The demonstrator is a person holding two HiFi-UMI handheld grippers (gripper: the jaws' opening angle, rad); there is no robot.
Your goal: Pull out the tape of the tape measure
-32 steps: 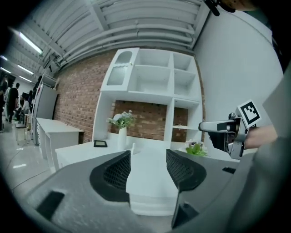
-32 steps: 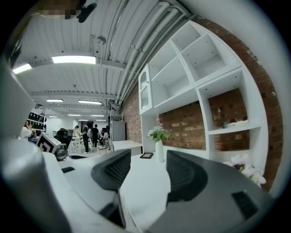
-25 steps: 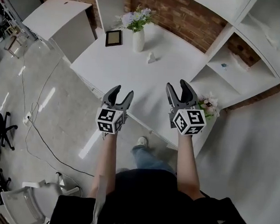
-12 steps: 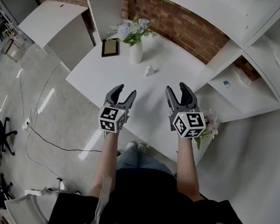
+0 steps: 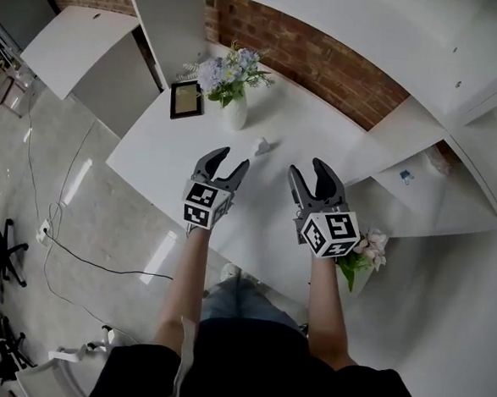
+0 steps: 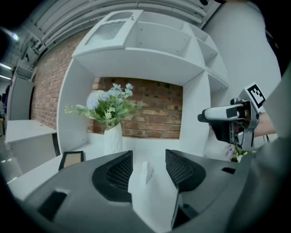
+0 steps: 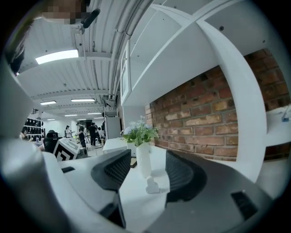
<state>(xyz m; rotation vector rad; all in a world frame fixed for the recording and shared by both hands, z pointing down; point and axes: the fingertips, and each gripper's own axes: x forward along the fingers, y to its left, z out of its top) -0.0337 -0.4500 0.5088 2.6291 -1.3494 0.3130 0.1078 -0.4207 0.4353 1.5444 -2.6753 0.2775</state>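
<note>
Two grippers hover over the table [image 5: 162,158], and both are empty: the left gripper [image 5: 232,160] has its jaws apart, and the right gripper [image 5: 308,170] is spread just as wide. The tape measure [image 5: 263,145], apparently that small white thing, sits on the table just above them at the centre of the head view, right of the vase [image 5: 236,113]. Each gripper view frames it between the jaws, short of contact. No tape is out; grasping and pulling all lie ahead.

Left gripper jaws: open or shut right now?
Open. Left gripper: jaws stand apart, nothing gripped; a small white object beyond shows through the gap.
</note>
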